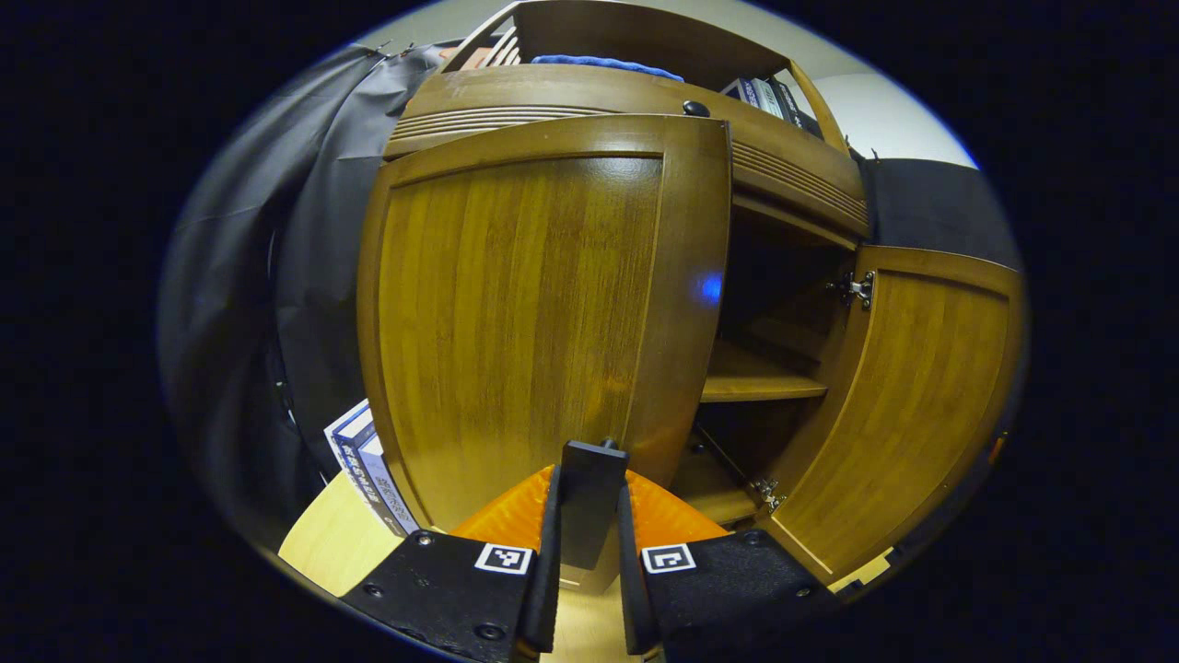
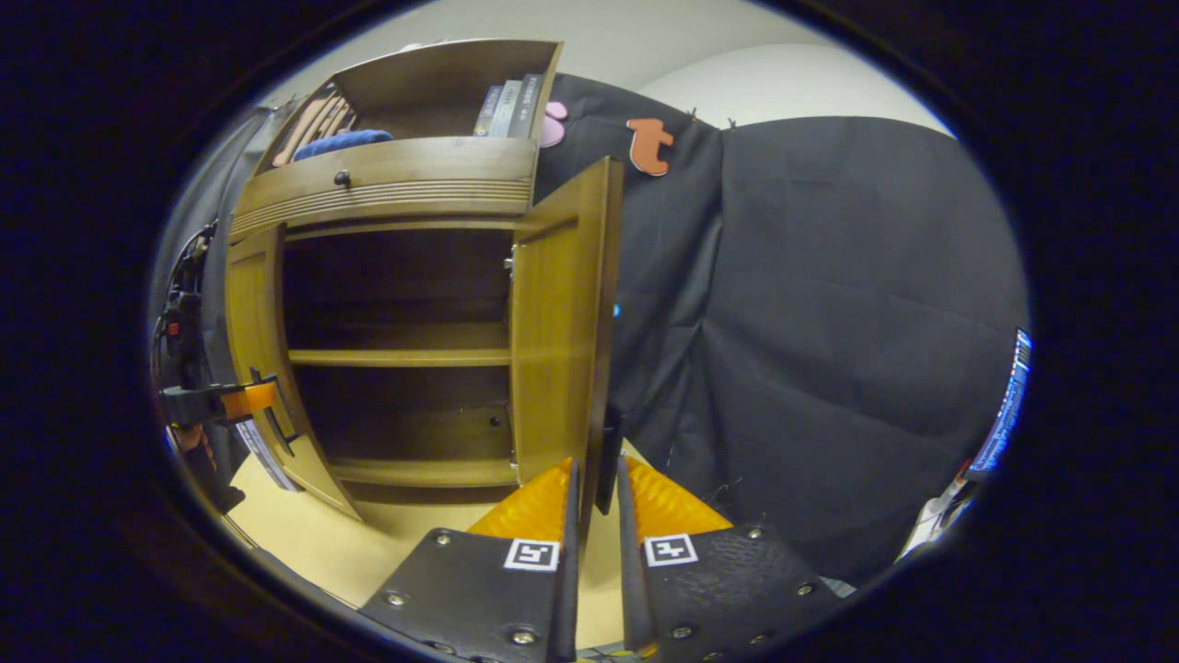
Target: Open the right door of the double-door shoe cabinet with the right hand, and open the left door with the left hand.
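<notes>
Wood cabinet [image 2: 396,184]: brown double-door shoe cabinet standing on a pale floor [image 2: 304,543]; in the right gripper view at 10 o'clock, interior dark and exposed, one shelf [image 2: 401,356] across the middle.
Black cloth wall [image 2: 829,350]: draped behind and beside the cabinet, from 1 to 5 o'clock in the right gripper view.
Left door [image 1: 525,322]: centre of the left gripper view, swung partly away from the frame, opening visible at 3 o'clock past its free edge.
Right door [image 2: 562,322]: swung well open, seen nearly edge-on at the centre of the right gripper view; at 4 o'clock in the left gripper view, hinges showing.
Drawer front [image 2: 387,189]: above the doors, grooved band, small dark knob [image 2: 342,178] at 11 o'clock.
Top shelf: books [image 2: 507,109] and a blue cloth [image 2: 341,144] at 12 o'clock.
Books on floor [image 1: 364,465]: leaning beside the left door at 8 o'clock in the left gripper view.
Left gripper [image 1: 588,516]: at 6 o'clock, pointing straight at the left door, jaws narrow and clamped on the dark left handle [image 1: 589,497]; also at 9 o'clock in the right gripper view, held level against that door.
Right gripper [image 2: 594,488]: at 6 o'clock, aimed along the right door's edge, jaws narrow with the dark right handle [image 2: 608,465] between the fingers, contact apparently on both sides.
</notes>
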`<state>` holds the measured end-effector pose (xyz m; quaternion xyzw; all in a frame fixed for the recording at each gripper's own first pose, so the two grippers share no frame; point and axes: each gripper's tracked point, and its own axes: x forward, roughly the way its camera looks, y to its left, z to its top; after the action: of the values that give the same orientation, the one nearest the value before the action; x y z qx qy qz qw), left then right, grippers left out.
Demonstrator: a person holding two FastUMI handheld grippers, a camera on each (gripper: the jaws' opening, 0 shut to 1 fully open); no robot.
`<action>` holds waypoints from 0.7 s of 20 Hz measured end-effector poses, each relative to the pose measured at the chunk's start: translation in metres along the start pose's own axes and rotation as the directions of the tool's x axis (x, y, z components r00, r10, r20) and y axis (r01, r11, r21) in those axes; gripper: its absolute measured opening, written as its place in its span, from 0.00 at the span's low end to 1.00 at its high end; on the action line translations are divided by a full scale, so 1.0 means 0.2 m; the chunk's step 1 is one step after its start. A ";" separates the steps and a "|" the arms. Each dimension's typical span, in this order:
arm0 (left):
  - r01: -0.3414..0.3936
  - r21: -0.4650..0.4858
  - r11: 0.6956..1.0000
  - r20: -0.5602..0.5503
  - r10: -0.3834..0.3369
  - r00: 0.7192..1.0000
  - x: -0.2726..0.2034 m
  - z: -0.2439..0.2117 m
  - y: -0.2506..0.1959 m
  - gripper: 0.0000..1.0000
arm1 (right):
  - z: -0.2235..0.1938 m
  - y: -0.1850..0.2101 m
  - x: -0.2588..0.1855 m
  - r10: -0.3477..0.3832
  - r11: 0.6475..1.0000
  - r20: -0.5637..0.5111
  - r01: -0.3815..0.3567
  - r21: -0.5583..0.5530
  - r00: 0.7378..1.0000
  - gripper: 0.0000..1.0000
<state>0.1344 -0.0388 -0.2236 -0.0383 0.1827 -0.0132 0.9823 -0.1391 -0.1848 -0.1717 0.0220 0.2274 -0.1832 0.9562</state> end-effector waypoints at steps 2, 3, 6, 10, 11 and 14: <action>-0.009 0.001 1.000 0.004 0.009 1.000 0.00 0.01 0.00 0.29 | -0.01 0.06 0.01 0.034 0.999 -0.004 -0.034 0.000 0.999 0.19; -0.013 -0.003 1.000 0.002 0.013 1.000 0.00 0.01 0.00 0.27 | -0.01 0.09 0.02 0.051 0.999 -0.004 -0.051 0.000 0.999 0.19; -0.020 -0.026 0.999 -0.003 0.020 1.000 -0.01 0.01 0.01 0.28 | 0.00 0.17 0.05 0.097 0.995 -0.006 -0.097 -0.007 0.995 0.19; -0.038 -0.035 0.999 -0.010 0.038 0.999 -0.04 0.00 0.03 0.28 | -0.02 0.27 0.09 0.155 0.988 -0.018 -0.155 -0.012 0.988 0.19; -0.042 -0.049 0.998 -0.009 0.041 0.999 -0.04 0.00 0.03 0.26 | -0.02 0.29 0.09 0.169 0.986 -0.020 -0.169 -0.010 0.985 0.19; -0.058 -0.072 0.996 -0.008 0.058 0.998 -0.05 0.01 0.04 0.27 | -0.03 0.37 0.11 0.210 0.978 -0.024 -0.210 -0.007 0.977 0.19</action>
<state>0.1255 -0.0307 -0.2176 -0.0684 0.1868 0.0218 0.9798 -0.0972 -0.1227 -0.1901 0.0437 0.2354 -0.0797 0.9676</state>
